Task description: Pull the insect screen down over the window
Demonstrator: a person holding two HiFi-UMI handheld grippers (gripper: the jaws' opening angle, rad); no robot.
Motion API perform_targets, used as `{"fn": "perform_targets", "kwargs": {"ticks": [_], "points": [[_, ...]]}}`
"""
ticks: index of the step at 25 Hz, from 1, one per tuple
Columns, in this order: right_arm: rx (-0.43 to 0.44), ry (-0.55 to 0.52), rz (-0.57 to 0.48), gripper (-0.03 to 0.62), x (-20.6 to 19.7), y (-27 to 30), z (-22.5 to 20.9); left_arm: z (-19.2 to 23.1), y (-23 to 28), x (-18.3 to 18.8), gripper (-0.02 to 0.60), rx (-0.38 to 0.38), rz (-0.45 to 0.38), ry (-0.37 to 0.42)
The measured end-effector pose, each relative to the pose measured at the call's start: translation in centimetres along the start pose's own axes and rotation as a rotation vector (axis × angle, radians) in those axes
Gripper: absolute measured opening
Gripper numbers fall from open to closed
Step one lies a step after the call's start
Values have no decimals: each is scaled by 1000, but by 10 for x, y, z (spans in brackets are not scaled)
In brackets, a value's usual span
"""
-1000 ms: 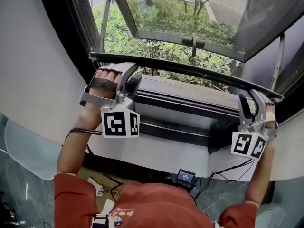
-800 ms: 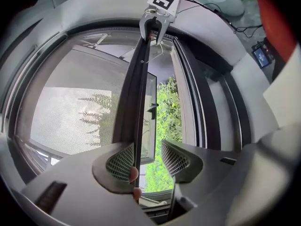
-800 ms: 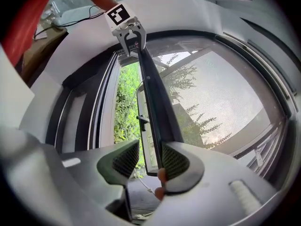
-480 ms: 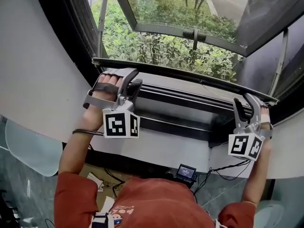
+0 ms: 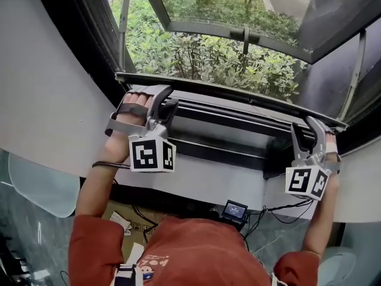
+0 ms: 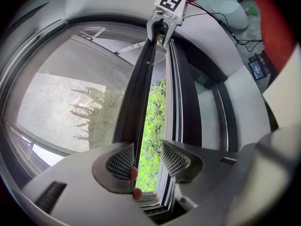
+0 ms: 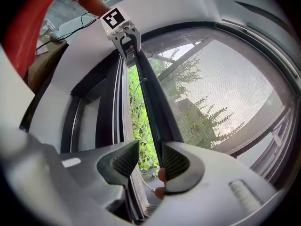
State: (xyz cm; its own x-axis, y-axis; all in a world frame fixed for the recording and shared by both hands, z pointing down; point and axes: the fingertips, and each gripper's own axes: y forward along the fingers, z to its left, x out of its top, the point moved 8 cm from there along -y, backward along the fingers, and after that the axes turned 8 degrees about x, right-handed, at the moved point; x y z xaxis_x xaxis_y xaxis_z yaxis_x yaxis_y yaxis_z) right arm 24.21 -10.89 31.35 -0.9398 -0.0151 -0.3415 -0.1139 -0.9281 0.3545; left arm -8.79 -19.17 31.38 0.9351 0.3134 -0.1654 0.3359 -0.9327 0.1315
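Observation:
The insect screen's dark bottom bar (image 5: 238, 97) runs across the window opening, just above the lower track (image 5: 238, 130). My left gripper (image 5: 165, 103) is at the bar's left end and my right gripper (image 5: 305, 134) at its right end. In the left gripper view the bar (image 6: 141, 88) lies against the left pad (image 6: 121, 161), and leaves show through the gap between the jaws of the left gripper (image 6: 148, 159). In the right gripper view the bar (image 7: 153, 98) lies against the right pad (image 7: 175, 163) of the right gripper (image 7: 150, 163). Grey mesh (image 6: 61, 93) hangs above the bar.
The outer glass sash (image 5: 238, 16) is swung open outward over green bushes (image 5: 196, 55). White curved wall panels (image 5: 53, 100) flank the window. Below the sill hang a small screen device (image 5: 235, 209) and loose cables (image 5: 280, 207). Fingertips (image 6: 134, 174) show behind the left jaw.
The bar has come down closer to the lower track, and both grippers have moved down with it. The strip of bushes seen under the bar has narrowed.

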Motion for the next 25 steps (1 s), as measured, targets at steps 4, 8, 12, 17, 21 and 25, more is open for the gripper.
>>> {"fn": "perform_targets", "kwargs": {"ticks": [4,8,12,17,21,25], "points": [[19,-12,17,158,-5,6,11,-13,2,-2,185,-24,8,10],[10,-33,23,158,-6,9,16,-16,4,-3,184,-30,13,29],[3,-47,31,161,-6,9,18,-17,4,-2,179,-31,25,71],[33,-9,26,163,-5,9,16,-18,3,-3,179,-45,22,62],[57,15,21,163,-6,9,16,-19,4,-3,179,-57,24,67],[93,47,12,163,-6,6,17,-23,3,-4,179,-61,18,74]]}}
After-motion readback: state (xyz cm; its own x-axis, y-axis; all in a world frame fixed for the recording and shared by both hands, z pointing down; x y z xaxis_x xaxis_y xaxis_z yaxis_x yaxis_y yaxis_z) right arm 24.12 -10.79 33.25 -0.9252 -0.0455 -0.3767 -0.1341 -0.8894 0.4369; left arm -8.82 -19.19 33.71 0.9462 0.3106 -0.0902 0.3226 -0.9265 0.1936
